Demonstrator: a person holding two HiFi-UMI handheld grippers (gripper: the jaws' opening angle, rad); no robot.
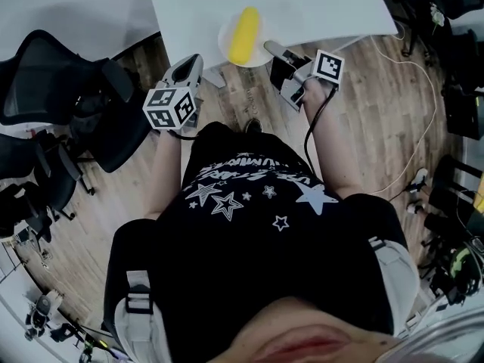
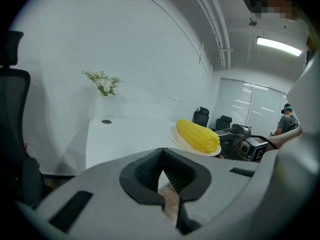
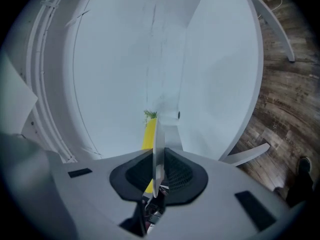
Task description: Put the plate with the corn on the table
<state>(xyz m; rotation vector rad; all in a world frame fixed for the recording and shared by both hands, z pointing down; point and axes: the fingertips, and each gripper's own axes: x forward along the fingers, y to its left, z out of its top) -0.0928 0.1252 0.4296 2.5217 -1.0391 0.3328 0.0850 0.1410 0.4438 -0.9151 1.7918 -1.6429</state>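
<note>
Right tongs [image 1: 271,50] pinch the rim of the plate [image 1: 225,42], which carries the corn [image 1: 244,35] at the white surface's [image 1: 318,6] near edge. Left tongs [image 1: 189,66] pressed together, empty, beside it.

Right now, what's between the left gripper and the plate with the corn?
Nothing: only bare table separates the left gripper from the plate, seen in the left gripper view.

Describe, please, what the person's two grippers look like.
Both the left claw and right claw are grey with dark ribbed pads; each carries a white cube with black square markers. A black cable trails from the right one.
</note>
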